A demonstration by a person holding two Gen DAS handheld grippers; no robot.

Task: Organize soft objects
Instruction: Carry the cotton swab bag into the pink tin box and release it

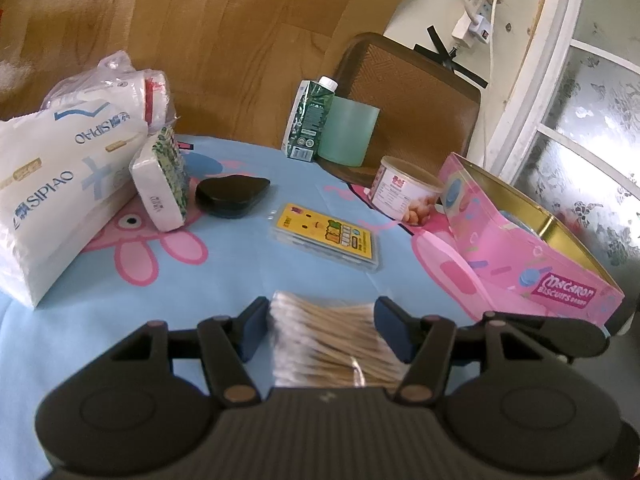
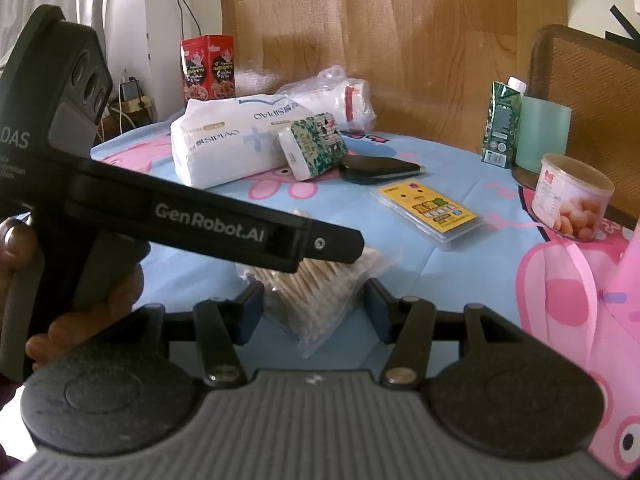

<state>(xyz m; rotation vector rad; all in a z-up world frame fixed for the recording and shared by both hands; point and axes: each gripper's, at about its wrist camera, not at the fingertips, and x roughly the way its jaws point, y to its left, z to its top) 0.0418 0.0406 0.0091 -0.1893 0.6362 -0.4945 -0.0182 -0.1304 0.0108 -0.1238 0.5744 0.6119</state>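
A clear bag of cotton swabs (image 1: 332, 344) sits between the blue pads of my left gripper (image 1: 322, 328), which is shut on its sides low over the blue tablecloth (image 1: 224, 288). From the right wrist view, the same bag (image 2: 320, 300) also fills the gap of my right gripper (image 2: 314, 308), whose pads meet its edges. My left gripper (image 2: 334, 251) crosses in from the left, held by a hand (image 2: 80, 300). A large white tissue pack (image 1: 60, 184), a small tissue pack (image 1: 160, 184) and a bagged white roll (image 1: 132, 88) stand at the far left.
An open pink biscuit tin (image 1: 520, 248) stands at the right. A can (image 1: 404, 196), a green carton (image 1: 310, 120), a green cup (image 1: 348, 132), a black case (image 1: 232, 196) and a yellow flat box (image 1: 326, 240) lie ahead. A chair (image 1: 420, 92) stands behind the table. A red box (image 2: 208, 68) is far left.
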